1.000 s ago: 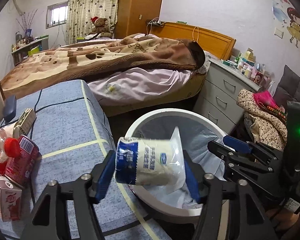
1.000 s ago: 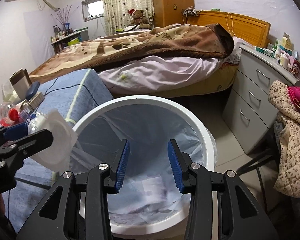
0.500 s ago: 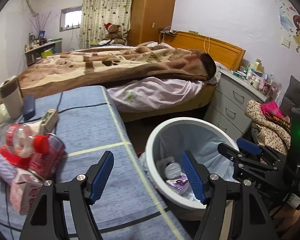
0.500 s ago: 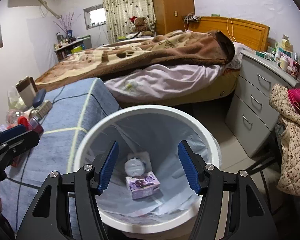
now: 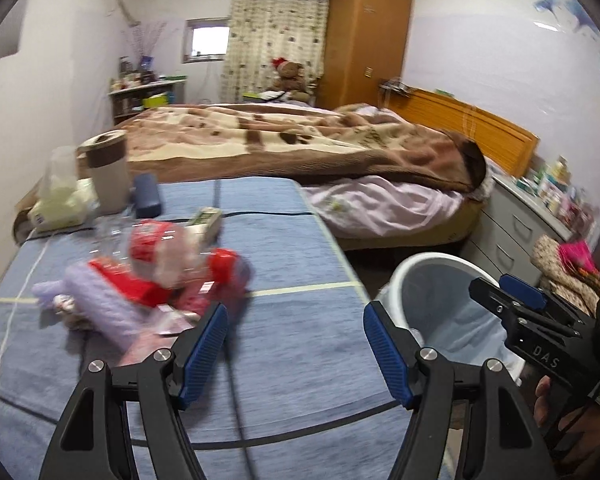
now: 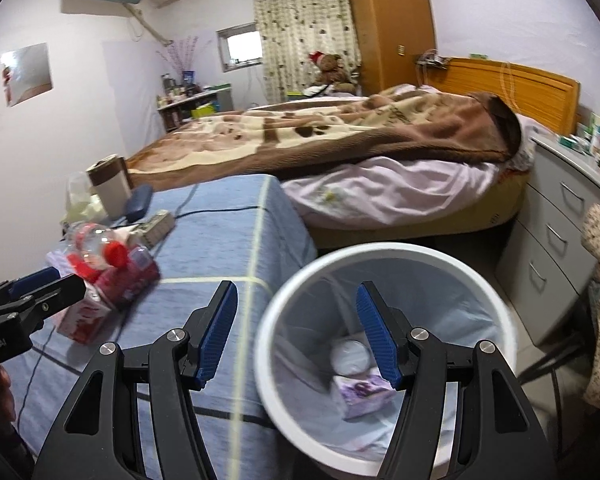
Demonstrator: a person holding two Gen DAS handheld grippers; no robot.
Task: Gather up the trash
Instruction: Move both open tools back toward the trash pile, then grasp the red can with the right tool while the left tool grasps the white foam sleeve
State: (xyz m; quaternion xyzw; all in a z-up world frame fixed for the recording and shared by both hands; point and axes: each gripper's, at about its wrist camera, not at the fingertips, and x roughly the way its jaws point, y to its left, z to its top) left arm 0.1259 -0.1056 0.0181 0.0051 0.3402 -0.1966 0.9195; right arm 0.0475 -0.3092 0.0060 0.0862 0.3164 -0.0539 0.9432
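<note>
On the blue table (image 5: 300,360) lies a heap of trash: a clear bottle with a red cap (image 5: 168,252), a red can (image 5: 224,280), a purple roll (image 5: 96,304) and a pink carton (image 6: 82,320). My left gripper (image 5: 294,354) hovers open and empty over the table, just right of the heap. My right gripper (image 6: 298,336) is open and empty above the left rim of the white bin (image 6: 380,252). A white cup (image 6: 350,356) and a purple box (image 6: 362,394) lie inside the bin. The right gripper (image 5: 520,304) also shows over the bin (image 5: 440,280) in the left wrist view.
A black cable (image 5: 260,214) runs across the table. At its far end stand a brown-lidded canister (image 5: 104,172), a dark case (image 5: 146,194) and a small carton (image 5: 206,220). A bed (image 5: 300,140) lies behind, and a grey drawer unit (image 6: 556,240) stands right of the bin.
My left gripper let the white and blue cup drop into the bin, then swung left over the table toward the heap. My right gripper's jaws spread wider and it shifted left.
</note>
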